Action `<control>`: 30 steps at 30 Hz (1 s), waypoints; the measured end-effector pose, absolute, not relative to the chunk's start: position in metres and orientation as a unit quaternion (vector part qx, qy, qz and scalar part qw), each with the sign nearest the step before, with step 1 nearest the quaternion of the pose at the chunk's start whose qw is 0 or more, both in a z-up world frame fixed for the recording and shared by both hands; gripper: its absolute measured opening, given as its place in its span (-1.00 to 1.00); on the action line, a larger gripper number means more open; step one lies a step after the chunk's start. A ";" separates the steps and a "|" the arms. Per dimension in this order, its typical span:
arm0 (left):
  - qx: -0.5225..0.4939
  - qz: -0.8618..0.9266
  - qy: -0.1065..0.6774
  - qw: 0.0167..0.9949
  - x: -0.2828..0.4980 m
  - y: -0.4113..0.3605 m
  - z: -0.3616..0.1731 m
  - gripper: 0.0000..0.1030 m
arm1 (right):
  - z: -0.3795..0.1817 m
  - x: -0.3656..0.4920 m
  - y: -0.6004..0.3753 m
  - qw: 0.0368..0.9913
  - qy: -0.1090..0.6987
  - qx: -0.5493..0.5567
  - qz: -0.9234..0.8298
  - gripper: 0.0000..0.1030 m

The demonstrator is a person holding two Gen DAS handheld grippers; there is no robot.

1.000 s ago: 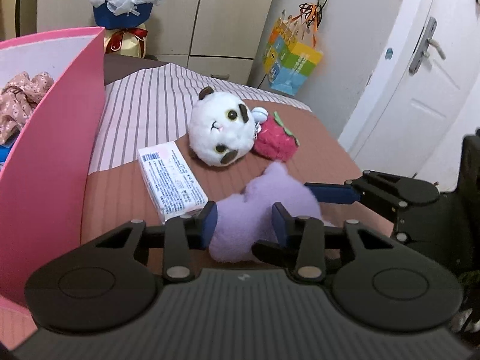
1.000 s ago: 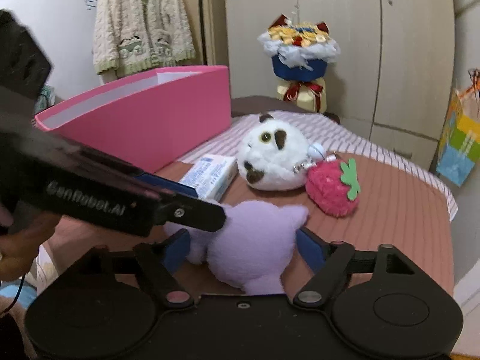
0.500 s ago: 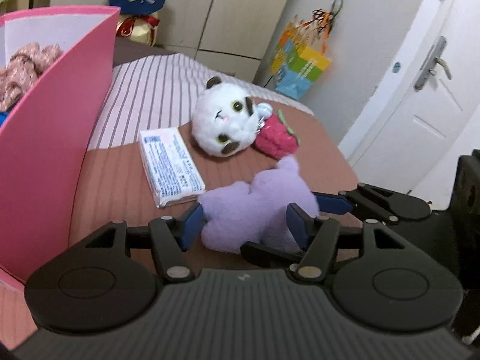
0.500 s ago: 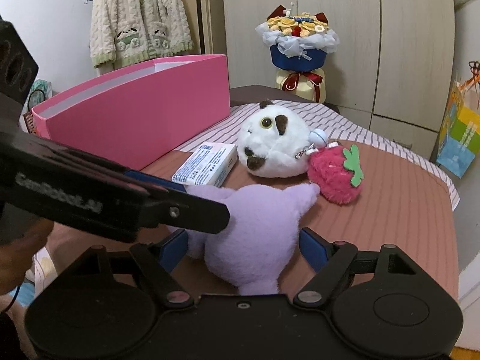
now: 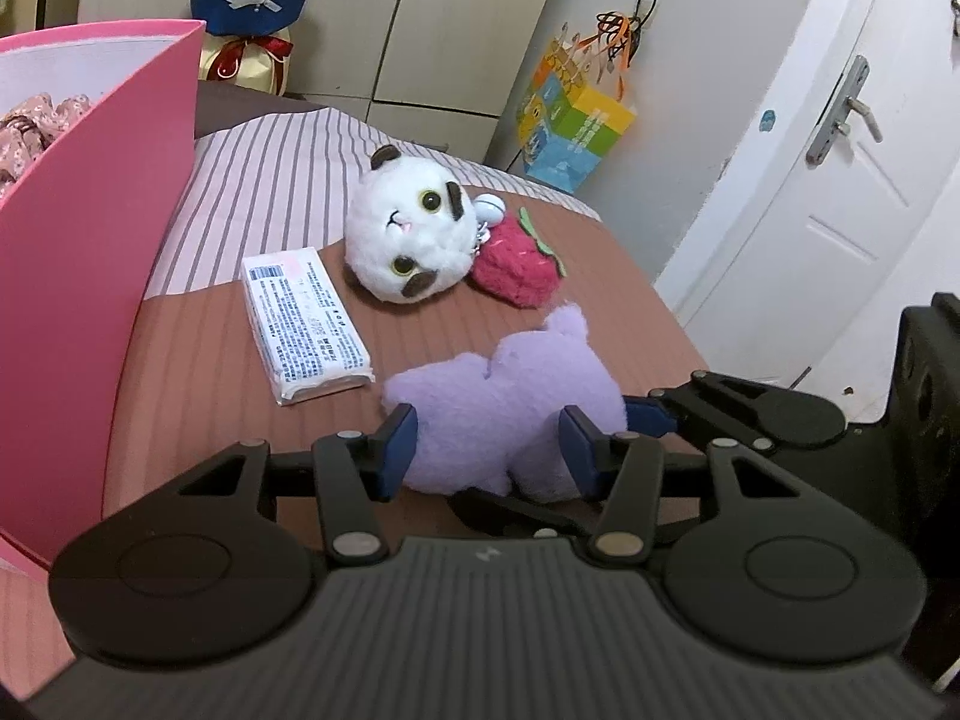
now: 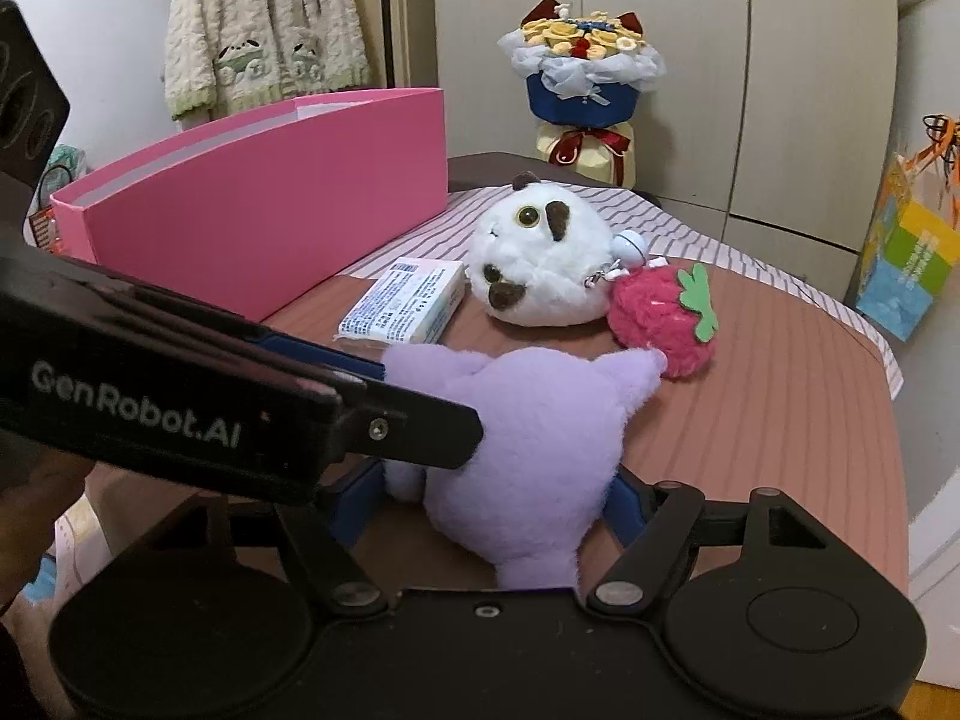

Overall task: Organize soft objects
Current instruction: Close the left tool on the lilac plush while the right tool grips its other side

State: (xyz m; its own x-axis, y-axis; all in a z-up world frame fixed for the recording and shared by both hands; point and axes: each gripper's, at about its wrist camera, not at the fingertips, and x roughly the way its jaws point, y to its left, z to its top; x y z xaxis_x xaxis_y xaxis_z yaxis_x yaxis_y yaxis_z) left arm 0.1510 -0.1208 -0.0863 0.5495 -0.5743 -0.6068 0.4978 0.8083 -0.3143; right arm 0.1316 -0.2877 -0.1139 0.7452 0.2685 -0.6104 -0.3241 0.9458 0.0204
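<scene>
Left wrist view puts your left gripper (image 5: 489, 450) right on the purple plush (image 5: 510, 414), its 2 blue pads pressed into the fluffy sides; those jaws have just been closing, narrow now, with the toy squeezed between them. From the right, your right gripper (image 5: 645, 411) reaches in, 1 blue pad against the plush's far flank.

Right wrist view: your right gripper (image 6: 498, 507) straddles the same purple plush (image 6: 528, 456), jaws set wide and just easing inward, the toy filling the gap. Both pads sit against the fur, though how firmly they press you cannot tell from here. Your left gripper (image 6: 372, 372) crosses in from the left, its black finger lying across the toy's near shoulder.

That plush lies on the brown ribbed cover of the bed (image 5: 198, 372), at the near edge. Just beyond it sits a white tissue pack (image 5: 303, 315), close to the plush's ear. Further back, the white panda head plush (image 5: 408, 240) leans against the red strawberry plush (image 5: 519, 267), the 2 touching. A tall pink box (image 5: 90, 276) stands at the left with floral pink fabric (image 5: 33, 126) inside. Behind the bed you have a flower bouquet (image 6: 585, 72) by the wardrobe.
</scene>
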 end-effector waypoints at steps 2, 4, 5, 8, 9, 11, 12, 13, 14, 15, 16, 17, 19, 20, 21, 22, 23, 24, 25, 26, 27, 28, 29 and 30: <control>-0.051 -0.309 0.364 0.877 0.148 -0.121 -0.087 -0.02 | -0.114 0.129 -0.286 0.934 0.319 -0.041 0.156 0.52; -0.044 -0.309 0.365 0.877 0.144 -0.122 -0.087 -0.01 | -0.115 0.127 -0.285 0.934 0.319 -0.035 0.156 0.53; -0.038 -0.310 0.365 0.877 0.141 -0.122 -0.086 0.01 | -0.115 0.125 -0.285 0.934 0.318 -0.033 0.156 0.53; -0.013 -0.308 0.365 0.878 0.133 -0.124 -0.083 0.01 | -0.114 0.119 -0.284 0.934 0.320 -0.024 0.157 0.51; -0.006 -0.308 0.366 0.878 0.130 -0.125 -0.082 0.01 | -0.114 0.117 -0.282 0.934 0.321 -0.023 0.156 0.50; 0.005 -0.307 0.368 0.878 0.124 -0.125 -0.078 0.01 | -0.112 0.113 -0.282 0.932 0.328 -0.014 0.155 0.49; 0.009 -0.307 0.369 0.877 0.122 -0.125 -0.076 0.01 | -0.111 0.111 -0.281 0.931 0.332 -0.009 0.154 0.48; 0.016 -0.308 0.372 0.875 0.119 -0.125 -0.073 0.01 | -0.109 0.108 -0.280 0.930 0.334 -0.005 0.155 0.48; 0.023 -0.309 0.375 0.874 0.117 -0.124 -0.071 0.01 | -0.109 0.105 -0.280 0.929 0.337 -0.002 0.155 0.47; 0.034 -0.309 0.375 0.873 0.114 -0.125 -0.068 0.01 | -0.107 0.102 -0.279 0.928 0.340 0.002 0.156 0.46; 0.042 -0.312 0.376 0.872 0.111 -0.125 -0.065 0.00 | -0.106 0.100 -0.278 0.927 0.342 0.005 0.155 0.44; 0.046 -0.316 0.379 0.869 0.108 -0.125 -0.062 0.00 | -0.105 0.097 -0.277 0.925 0.345 0.009 0.157 0.41; 0.052 -0.318 0.382 0.866 0.101 -0.123 -0.057 0.00 | -0.103 0.091 -0.274 0.923 0.348 0.016 0.163 0.41; 0.054 -0.322 0.378 0.866 0.097 -0.122 -0.054 0.00 | -0.102 0.087 -0.272 0.924 0.347 0.017 0.162 0.41; 0.055 -0.326 0.376 0.866 0.093 -0.120 -0.052 0.00 | -0.100 0.083 -0.271 0.925 0.343 0.016 0.163 0.41; 0.055 -0.329 0.375 0.865 0.090 -0.118 -0.050 0.00 | -0.098 0.080 -0.270 0.926 0.339 0.013 0.163 0.41; 0.052 -0.333 0.376 0.863 0.088 -0.115 -0.048 0.00 | -0.096 0.076 -0.268 0.928 0.335 0.010 0.163 0.39; 0.046 -0.337 0.380 0.860 0.086 -0.113 -0.047 -0.01 | -0.094 0.073 -0.267 0.929 0.333 0.007 0.164 0.34; 0.031 -0.348 0.391 0.852 0.086 -0.110 -0.046 -0.02 | -0.093 0.071 -0.265 0.929 0.331 0.007 0.167 0.22; 0.014 -0.358 0.406 0.841 0.086 -0.107 -0.045 -0.04 | -0.090 0.068 -0.263 0.928 0.329 0.007 0.174 -0.01; 0.005 -0.360 0.413 0.836 0.086 -0.104 -0.044 -0.04 | -0.087 0.066 -0.261 0.925 0.332 0.011 0.185 -0.01; 0.007 -0.361 0.411 0.837 0.084 -0.102 -0.042 -0.04 | -0.085 0.064 -0.258 0.923 0.333 0.013 0.190 -0.01; 0.010 -0.361 0.407 0.839 0.081 -0.101 -0.041 -0.04 | -0.083 0.062 -0.256 0.924 0.332 0.008 0.188 -0.02; 0.012 -0.361 0.402 0.842 0.079 -0.099 -0.041 -0.04 | -0.081 0.060 -0.253 0.926 0.327 0.000 0.187 -0.04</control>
State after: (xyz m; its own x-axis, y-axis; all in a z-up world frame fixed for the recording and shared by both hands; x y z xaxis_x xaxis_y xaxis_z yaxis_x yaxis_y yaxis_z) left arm 0.0794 -0.0990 -0.0405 0.4168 -0.5976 -0.6850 0.6172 0.7392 -0.2694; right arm 0.0600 -0.2528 -0.0810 0.7161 0.3468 -0.6057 -0.3468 0.9299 0.1225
